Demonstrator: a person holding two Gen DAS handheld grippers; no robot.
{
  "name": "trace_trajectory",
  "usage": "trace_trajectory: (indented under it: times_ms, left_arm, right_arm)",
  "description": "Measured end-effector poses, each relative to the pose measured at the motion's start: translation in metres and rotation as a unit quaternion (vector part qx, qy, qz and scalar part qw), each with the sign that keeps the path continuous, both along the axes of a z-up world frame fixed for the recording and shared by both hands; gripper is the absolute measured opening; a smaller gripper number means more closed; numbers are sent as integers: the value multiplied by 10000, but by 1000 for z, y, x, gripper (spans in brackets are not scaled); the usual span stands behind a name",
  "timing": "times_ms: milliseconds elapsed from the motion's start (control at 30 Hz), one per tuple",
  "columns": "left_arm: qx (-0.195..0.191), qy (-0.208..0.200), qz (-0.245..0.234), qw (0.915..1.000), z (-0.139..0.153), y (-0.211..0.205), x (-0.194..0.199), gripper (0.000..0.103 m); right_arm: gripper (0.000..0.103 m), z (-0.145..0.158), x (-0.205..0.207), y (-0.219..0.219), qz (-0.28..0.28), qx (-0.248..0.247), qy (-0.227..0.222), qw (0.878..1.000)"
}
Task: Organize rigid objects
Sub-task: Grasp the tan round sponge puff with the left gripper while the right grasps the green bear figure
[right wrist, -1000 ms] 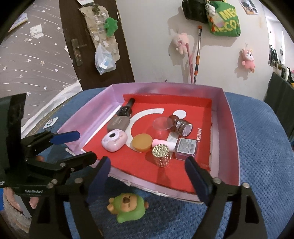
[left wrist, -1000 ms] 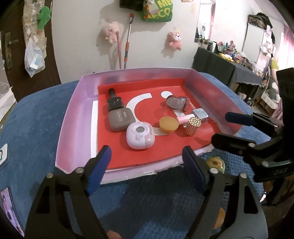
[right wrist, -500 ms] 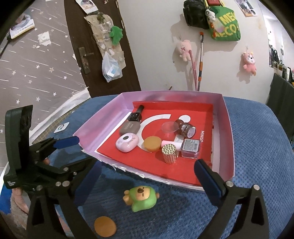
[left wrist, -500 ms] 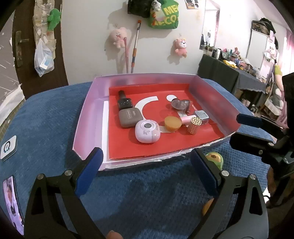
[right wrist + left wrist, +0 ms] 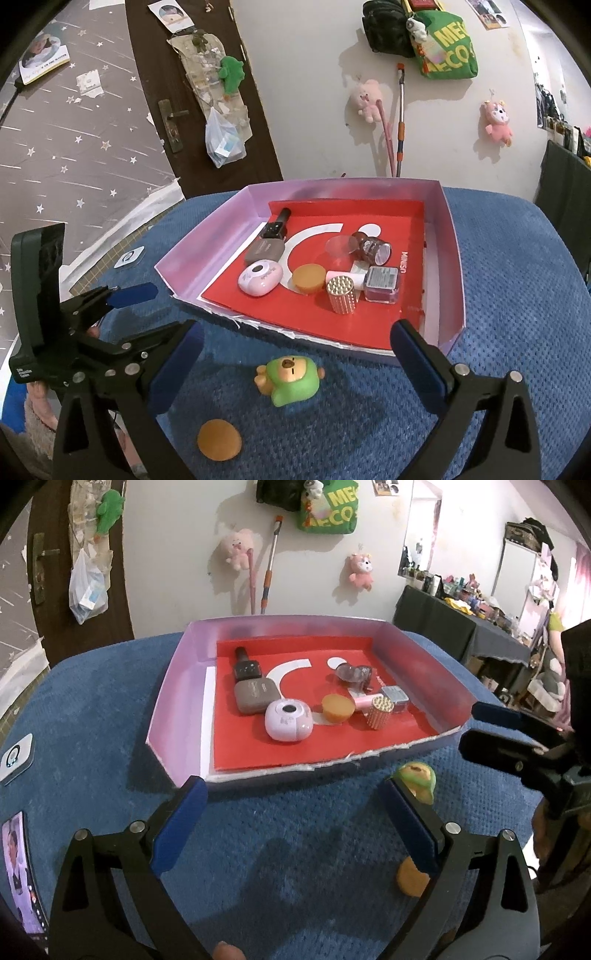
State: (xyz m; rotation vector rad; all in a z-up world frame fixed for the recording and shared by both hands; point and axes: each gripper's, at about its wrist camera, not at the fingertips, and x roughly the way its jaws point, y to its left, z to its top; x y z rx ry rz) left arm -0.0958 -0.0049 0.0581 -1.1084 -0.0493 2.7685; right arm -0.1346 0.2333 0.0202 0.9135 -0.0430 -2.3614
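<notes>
We've backed both grippers away from the purple-walled cardboard tray with the red liner (image 5: 452, 236) and spread their jaws wide with nothing in them, so the green rubber bear figure (image 5: 291, 378) and flat orange disc (image 5: 219, 439) on the blue cloth still need boxing.

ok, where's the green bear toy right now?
On the blue cover, outside the tray: green bear toy lies between the right gripper's open jaws, near an orange disc.
</notes>
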Motion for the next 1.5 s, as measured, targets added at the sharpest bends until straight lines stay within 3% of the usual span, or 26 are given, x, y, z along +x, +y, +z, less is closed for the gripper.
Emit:
trace_trajectory:
  times_ms: [467,767,967,1167,1200,1233,1467,1500]
  left_arm:
    - [-153,-170,-196,9995,-17,15,23,97]
    - [175,-277,-752,9966,-23,29,39,96]
    - [384,-387,-1214,9911,-30,48,49,96]
    - [392,-539,-1422,9876,-42,65,50,81]
    - [363,-548,-1425,9876,-44,67,50,75]
    - [326,-569,-1425,9876,-46,69,49,68]
    - [144,-449,-1449,9883,-49,74,48,47]
    - [113,-435,-1453,9884,-49,75,48,39]
  right_arm:
    - [103,-10,10,8,-26,53,-166,9998]
    - [79,-17,16,4,117,122,-284,9995]
    - [78,-30,15,-4,214,250,-433,9985]
    - [78,-43,8,-13,277,380,-549,9974]
    - [78,-45,7,-15,305,408,-555,9972]
    - [76,-46,7,-17,320,431,-553,9970]
    - [62,-57,1,-28,423,614,-615,9953]
    - [60,-58,1,-29,413,660,-590,9952]
